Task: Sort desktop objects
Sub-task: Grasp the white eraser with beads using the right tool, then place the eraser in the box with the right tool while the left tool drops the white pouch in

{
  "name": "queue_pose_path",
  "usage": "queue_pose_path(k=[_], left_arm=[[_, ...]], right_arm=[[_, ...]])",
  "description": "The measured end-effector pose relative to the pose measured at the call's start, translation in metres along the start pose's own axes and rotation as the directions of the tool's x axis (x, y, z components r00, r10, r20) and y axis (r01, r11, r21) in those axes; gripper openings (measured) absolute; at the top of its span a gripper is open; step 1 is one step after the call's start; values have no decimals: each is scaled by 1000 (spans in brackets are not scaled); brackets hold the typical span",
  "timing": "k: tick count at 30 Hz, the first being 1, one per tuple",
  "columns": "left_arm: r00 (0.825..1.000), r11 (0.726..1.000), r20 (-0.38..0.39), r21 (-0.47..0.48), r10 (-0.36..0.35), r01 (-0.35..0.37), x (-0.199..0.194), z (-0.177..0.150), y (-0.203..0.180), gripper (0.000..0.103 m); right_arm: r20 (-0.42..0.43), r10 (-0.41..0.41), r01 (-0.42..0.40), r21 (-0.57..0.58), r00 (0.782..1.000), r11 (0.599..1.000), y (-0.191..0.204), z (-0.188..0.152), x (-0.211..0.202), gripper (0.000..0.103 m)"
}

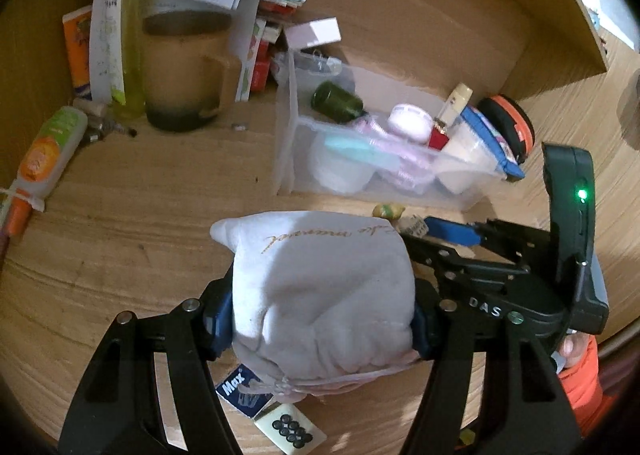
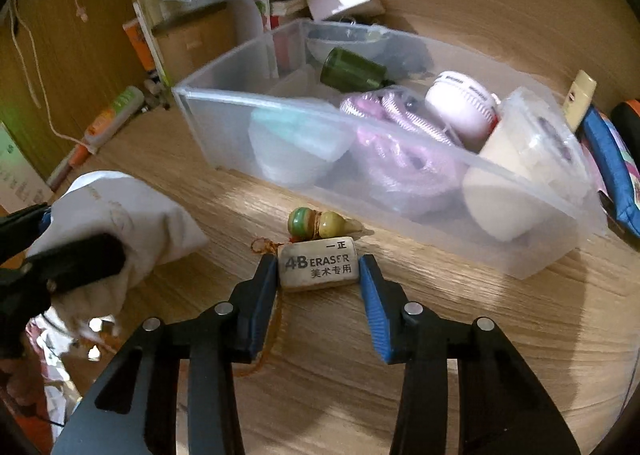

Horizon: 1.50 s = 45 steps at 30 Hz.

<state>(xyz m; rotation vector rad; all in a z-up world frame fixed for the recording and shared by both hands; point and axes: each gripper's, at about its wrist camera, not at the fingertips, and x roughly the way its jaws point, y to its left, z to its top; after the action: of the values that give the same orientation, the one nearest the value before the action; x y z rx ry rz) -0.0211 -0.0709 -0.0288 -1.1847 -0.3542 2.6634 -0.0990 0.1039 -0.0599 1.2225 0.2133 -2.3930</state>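
Note:
My left gripper [image 1: 322, 319] is shut on a white drawstring cloth pouch [image 1: 320, 287] and holds it above the wooden desk; the pouch also shows in the right wrist view [image 2: 120, 215]. My right gripper [image 2: 318, 275] has its blue pads on both ends of a 4B eraser [image 2: 318, 265] that rests on the desk. A small gourd charm [image 2: 320, 223] on a brown cord lies just beyond the eraser. A clear plastic bin [image 2: 224, 123] stands behind them, holding a green bottle [image 2: 352, 71], a pink bundle, a round white jar and plastic cups.
A brown mug [image 1: 184, 71], papers, a yellow-green bottle and a glue tube [image 1: 44, 151] crowd the desk's far left. A blue pouch [image 2: 608, 159] and an orange-black round object [image 1: 512, 127] lie right of the bin. A small card and a tile [image 1: 288, 427] lie under the pouch.

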Motion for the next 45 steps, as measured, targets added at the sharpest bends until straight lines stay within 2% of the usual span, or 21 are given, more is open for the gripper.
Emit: queue_pose_path(k=[14,27,35,45], left_arm=[[995,999,96,43,6,-10,-22,41,-28,67],[995,998,103,54,13,-19,-11,83,-39,67],[995,998,101,59,-2,-4,6,111,-39,67],[999,997,22,71,-28,26,53,121,-33,67]], right_arm=[[174,9,-16,35,985,999,-16,17,-73,38],[290,-31,12,65,956,998,-35,59,-107,38],[316,-71,51,73,946,996,-43,84,-98,38],[224,-70,59,57,972,997,-54,81,-45,38]])
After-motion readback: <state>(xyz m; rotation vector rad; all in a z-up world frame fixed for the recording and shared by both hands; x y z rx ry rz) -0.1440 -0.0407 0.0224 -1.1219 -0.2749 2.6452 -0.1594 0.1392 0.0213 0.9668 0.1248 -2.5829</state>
